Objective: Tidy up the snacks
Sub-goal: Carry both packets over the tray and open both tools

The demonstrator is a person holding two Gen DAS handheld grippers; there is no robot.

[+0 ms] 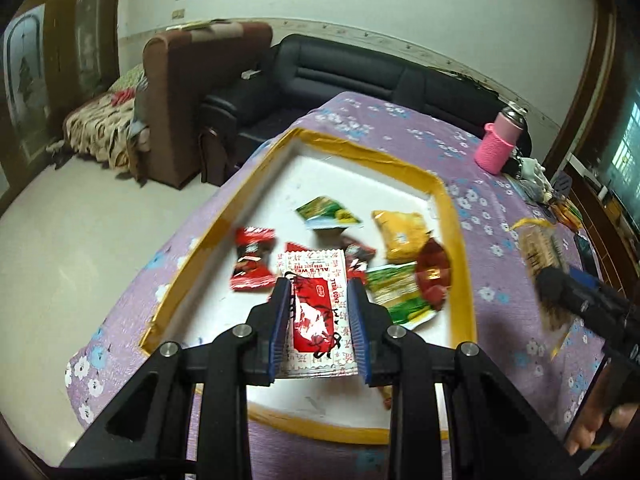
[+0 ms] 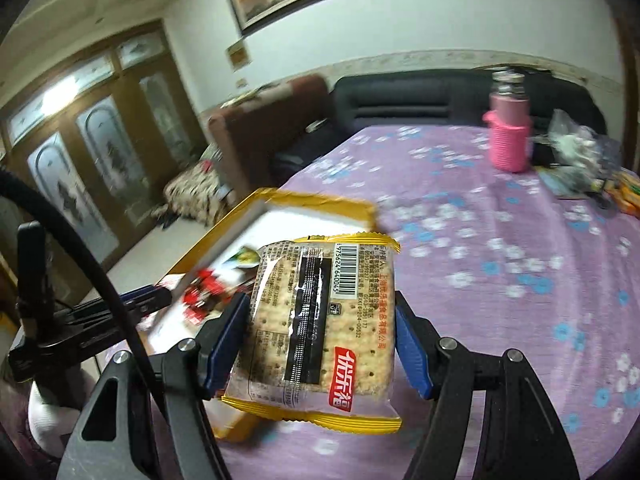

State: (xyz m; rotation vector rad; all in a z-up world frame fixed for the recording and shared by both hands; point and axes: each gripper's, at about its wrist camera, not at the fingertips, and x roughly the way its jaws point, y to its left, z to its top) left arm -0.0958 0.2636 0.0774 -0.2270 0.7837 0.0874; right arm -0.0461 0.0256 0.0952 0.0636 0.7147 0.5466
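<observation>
The left gripper (image 1: 319, 312) hangs over the near part of the white tray (image 1: 352, 160). Its two blue pads sit on each side of a flat red and white packet (image 1: 316, 312). The packet fills the gap between them, so the pads look to be pinching it by its edges. Whether the packet rests on the tray floor or is lifted off it, I cannot tell.

The tray has a low yellow taped rim all around. Its far half is bare white. The near half is crowded with small shiny wrappers: a red candy (image 1: 253, 260) on the left, a green packet (image 1: 326, 213) farther back, a yellow packet (image 1: 400, 236) on the right, and a dark red wrapper (image 1: 434, 272) touching the right rim.

The right gripper (image 2: 322, 330) is pinching a cracker pack (image 2: 320, 332), clear plastic with yellow zigzag ends. The square crackers show through it. The pack hangs above the purple flowered tablecloth (image 2: 500, 280), just right of the tray. It hides the tray's near right corner.

The cloth to the right is wide and open. A pink bottle (image 2: 508, 136) in a knitted sleeve stands far back. Beside it lies a blurry pile of small things, too hard to name.
</observation>
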